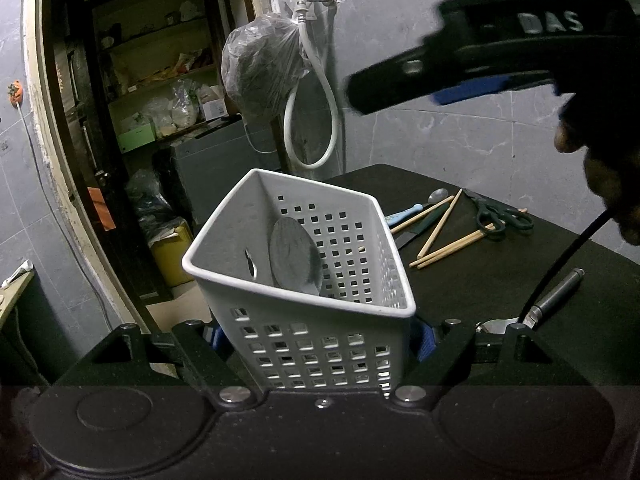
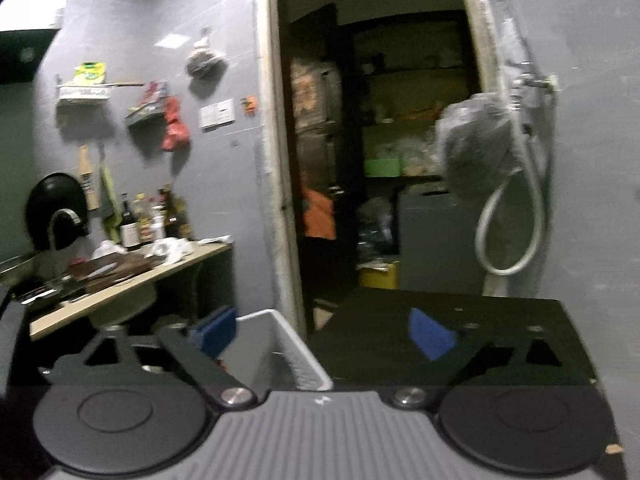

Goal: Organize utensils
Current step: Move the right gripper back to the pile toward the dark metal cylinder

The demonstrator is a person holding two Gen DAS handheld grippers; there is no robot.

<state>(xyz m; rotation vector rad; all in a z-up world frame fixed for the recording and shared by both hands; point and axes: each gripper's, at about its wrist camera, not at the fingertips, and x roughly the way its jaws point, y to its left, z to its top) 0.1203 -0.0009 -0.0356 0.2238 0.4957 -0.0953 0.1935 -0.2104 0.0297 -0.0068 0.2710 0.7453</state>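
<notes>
A white perforated basket (image 1: pixel 298 295) sits tilted at the near edge of the black table (image 1: pixel 500 280). My left gripper (image 1: pixel 320 340) is shut on it, blue pads (image 1: pixel 426 344) pressed against its two sides. Inside leans the wide head of a metal spoon (image 1: pixel 296 260). My right gripper (image 1: pixel 400 80) hovers blurred above and to the right of the basket. In the right wrist view it (image 2: pixel 324 334) stands open with nothing between its fingers, above the basket's rim (image 2: pixel 280 320).
On the table behind the basket lie wooden chopsticks (image 1: pixel 444 240), green-handled scissors (image 1: pixel 500 216), a blue-handled spoon (image 1: pixel 416 208) and a dark knife (image 1: pixel 412 236). A metal-handled utensil (image 1: pixel 558 292) lies at the near right. A doorway (image 1: pixel 140 140) and a tap with hose (image 1: pixel 312 80) stand behind.
</notes>
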